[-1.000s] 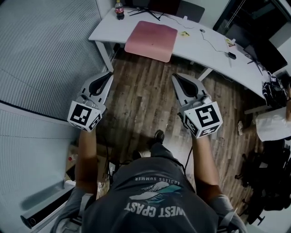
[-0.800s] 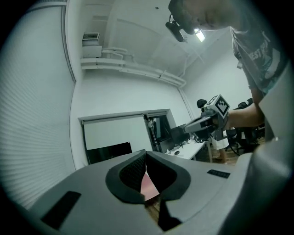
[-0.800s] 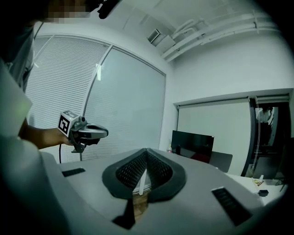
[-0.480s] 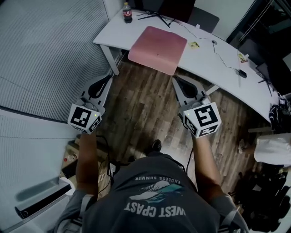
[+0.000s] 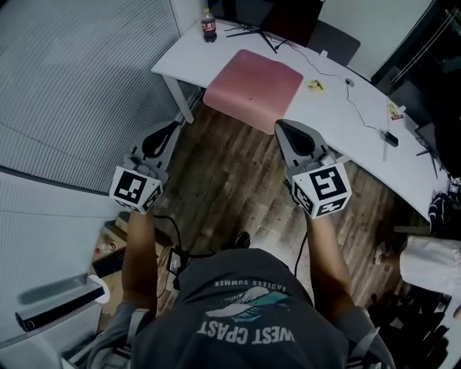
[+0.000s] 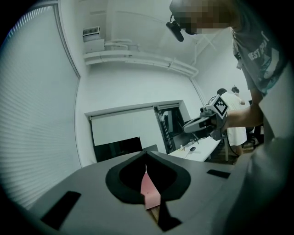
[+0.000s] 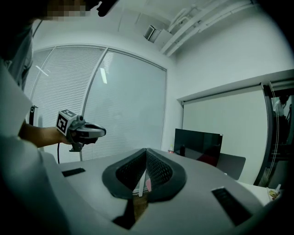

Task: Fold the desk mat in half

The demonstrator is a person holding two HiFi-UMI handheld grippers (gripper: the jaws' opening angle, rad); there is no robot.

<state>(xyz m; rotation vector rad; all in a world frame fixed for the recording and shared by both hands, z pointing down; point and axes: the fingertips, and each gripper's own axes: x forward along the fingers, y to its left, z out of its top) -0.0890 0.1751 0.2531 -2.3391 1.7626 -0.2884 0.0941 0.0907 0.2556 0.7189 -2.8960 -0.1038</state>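
A pink desk mat (image 5: 253, 90) lies flat on the white desk (image 5: 180, 61), its near edge at the desk's front edge. Both grippers are held over the wooden floor, short of the desk, pointing at it. My left gripper (image 5: 171, 126) is shut and empty, left of the mat's near corner. My right gripper (image 5: 279, 124) is shut and empty, just before the mat's near right corner. The left gripper view shows a strip of the mat (image 6: 149, 190) beyond the closed jaws. In the right gripper view a thin pink sliver of mat (image 7: 148, 185) shows.
A cola bottle (image 5: 208, 27) stands at the desk's far left corner. A dark monitor (image 5: 274, 18) on a stand, cables, a yellow note (image 5: 315, 86) and a chair (image 5: 335, 39) lie behind and right of the mat. A blinds-covered glass wall (image 5: 72, 86) runs along the left.
Both grippers and the person have moved closer to the desk. The mat now sits lower and nearer in the head view; both grippers stay shut.
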